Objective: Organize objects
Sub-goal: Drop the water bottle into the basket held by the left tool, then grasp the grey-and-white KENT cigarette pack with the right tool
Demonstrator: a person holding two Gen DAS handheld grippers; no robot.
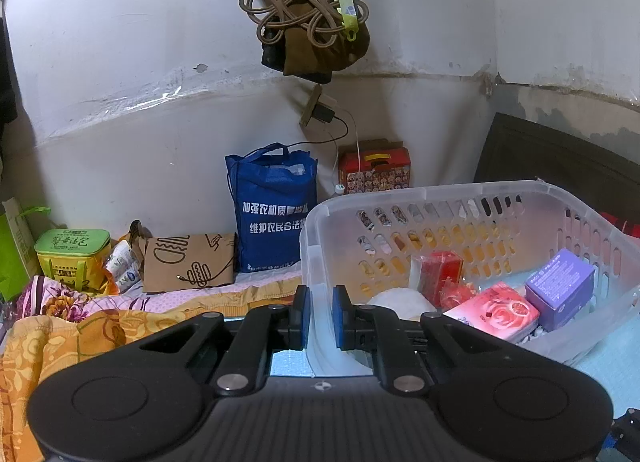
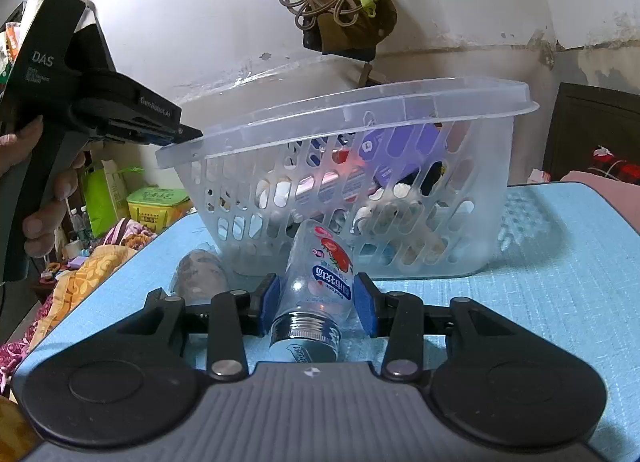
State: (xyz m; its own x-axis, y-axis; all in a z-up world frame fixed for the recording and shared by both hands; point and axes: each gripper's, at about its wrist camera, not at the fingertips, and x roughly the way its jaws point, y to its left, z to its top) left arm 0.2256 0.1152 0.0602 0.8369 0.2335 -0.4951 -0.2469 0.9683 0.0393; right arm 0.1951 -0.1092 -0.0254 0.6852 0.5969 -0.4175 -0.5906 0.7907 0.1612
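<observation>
Two tongs at one clear basket (image 2: 400,198) on the blue surface (image 2: 560,282): left tongs (image 1: 321,316) clenched on basket's near rim, tilting it; right tongs (image 2: 316,302) grasping a clear bottle (image 2: 316,286) lying against basket's front wall.

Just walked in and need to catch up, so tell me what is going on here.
A person is tidying items into a translucent perforated plastic basket on a light blue table. The left gripper is clamped on the basket's rim, tipping it. The right gripper holds a clear plastic bottle with a red strawberry label beside the basket wall. A purple box and pink packet already lie inside.
</observation>
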